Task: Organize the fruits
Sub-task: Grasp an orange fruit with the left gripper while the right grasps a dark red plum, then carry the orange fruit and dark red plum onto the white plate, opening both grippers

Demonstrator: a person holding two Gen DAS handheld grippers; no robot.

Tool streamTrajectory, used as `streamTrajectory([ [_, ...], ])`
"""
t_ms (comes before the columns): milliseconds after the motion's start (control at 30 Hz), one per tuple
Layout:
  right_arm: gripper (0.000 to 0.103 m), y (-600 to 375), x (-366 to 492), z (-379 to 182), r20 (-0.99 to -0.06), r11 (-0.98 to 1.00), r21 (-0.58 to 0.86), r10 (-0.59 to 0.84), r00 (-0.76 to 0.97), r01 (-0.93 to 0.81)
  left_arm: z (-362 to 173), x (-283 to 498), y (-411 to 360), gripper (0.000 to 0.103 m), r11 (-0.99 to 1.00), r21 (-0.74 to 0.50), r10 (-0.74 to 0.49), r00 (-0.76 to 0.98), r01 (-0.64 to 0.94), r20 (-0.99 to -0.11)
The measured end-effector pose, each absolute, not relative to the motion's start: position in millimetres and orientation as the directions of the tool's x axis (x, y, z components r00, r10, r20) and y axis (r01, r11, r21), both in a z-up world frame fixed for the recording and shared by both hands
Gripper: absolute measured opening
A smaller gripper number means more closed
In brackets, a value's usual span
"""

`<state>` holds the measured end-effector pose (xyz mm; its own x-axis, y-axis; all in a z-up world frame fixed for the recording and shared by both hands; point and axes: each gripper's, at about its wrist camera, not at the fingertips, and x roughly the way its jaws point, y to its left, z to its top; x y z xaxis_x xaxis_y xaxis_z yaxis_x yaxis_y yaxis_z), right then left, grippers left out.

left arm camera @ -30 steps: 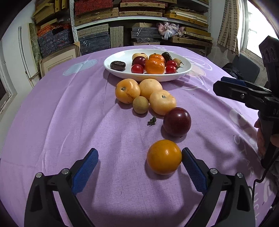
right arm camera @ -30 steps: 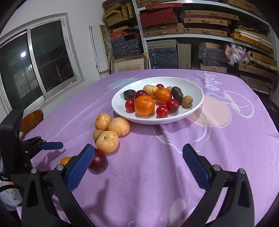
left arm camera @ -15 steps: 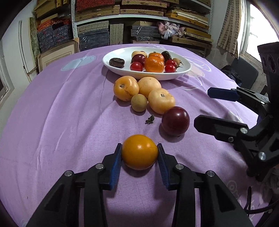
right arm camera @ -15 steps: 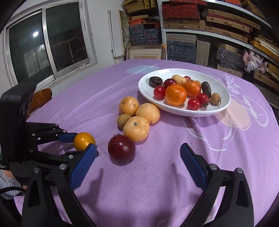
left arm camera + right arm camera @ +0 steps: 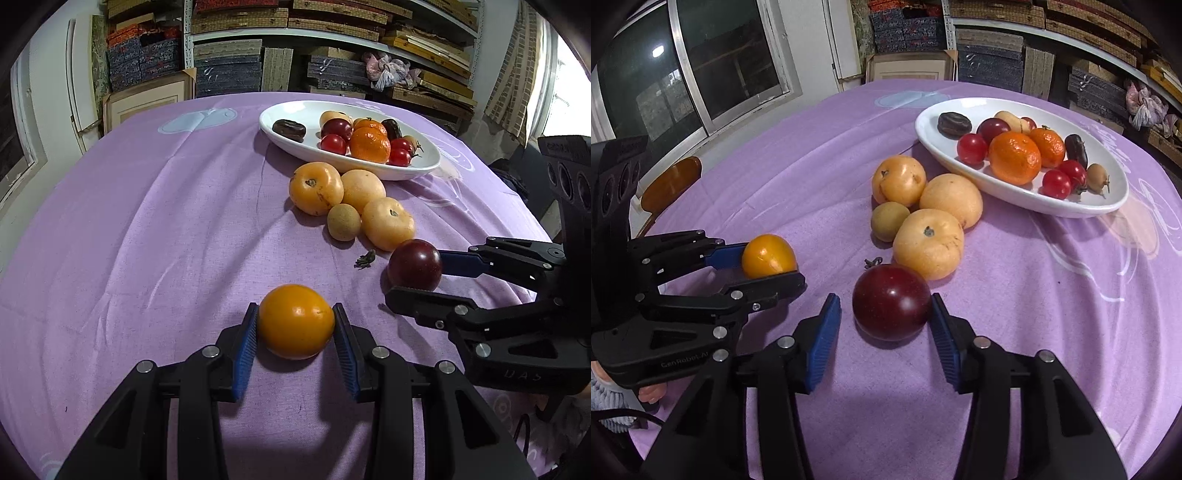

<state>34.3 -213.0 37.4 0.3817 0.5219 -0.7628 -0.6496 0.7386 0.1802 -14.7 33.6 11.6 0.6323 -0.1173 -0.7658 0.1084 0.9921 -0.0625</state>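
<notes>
Left gripper (image 5: 295,332) is closed on the orange fruit (image 5: 296,321), both blue pads touching its sides, fruit resting on the purple cloth (image 5: 147,240). The grip sits near the pad tips on a smooth round skin, so on lift the fruit could squirt forward and roll across the cloth.

Right gripper (image 5: 886,325) is closing around the plum (image 5: 891,302). Its right pad touches the plum; its left pad stands slightly apart, so there is no firm grip yet. If that side lands off-centre, the plum could get shoved toward the left gripper's near finger, which lies just left of it, or spin out.

Just ahead of the plum is a cluster: three pale yellow fruits (image 5: 929,243) and a small green one (image 5: 889,220), the nearest yellow one almost touching the plum. A careless lift forward could knock them. A dried stem (image 5: 872,262) lies just beside the plum, harmless.

Beyond the cluster is the white plate (image 5: 1071,210), already loaded with tangerines, cherry tomatoes and dates. Free room looks best at its left end. Both grippers are close together, so they could clash if moved at once.
</notes>
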Motion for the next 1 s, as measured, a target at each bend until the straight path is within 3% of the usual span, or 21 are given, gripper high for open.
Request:
streamTrajectory([
  [300, 0.040, -224.3, 37.8, 41.4, -0.738, 0.737, 0.238, 0.561, 0.375, -0.633, 11.4, -15.0, 26.1, 0.040, 0.983, -0.073, -0.164, 0.630, 0.168, -0.759],
  [567, 0.040, -243.4, 36.2, 49.7, -0.711, 0.745, 0.248, 0.574, 0.406, -0.620, 13.9, -10.7, 34.9, 0.040, 0.994, -0.063, -0.103, 0.647, 0.085, -0.755],
  [767, 0.040, -275.7, 53.6, 81.1, -0.654, 0.767, 0.278, 0.592, 0.471, -0.578, 46.8, 16.0, 50.9, 0.040, 0.998, -0.061, -0.065, 0.692, 0.031, -0.719],
  [1000, 0.039, -310.9, 115.2, 131.6, -0.600, 0.854, 0.200, 0.495, 0.628, -0.481, 97.8, 94.3, 37.4, 0.040, 0.999, -0.041, -0.040, 0.756, 0.018, -0.653],
])
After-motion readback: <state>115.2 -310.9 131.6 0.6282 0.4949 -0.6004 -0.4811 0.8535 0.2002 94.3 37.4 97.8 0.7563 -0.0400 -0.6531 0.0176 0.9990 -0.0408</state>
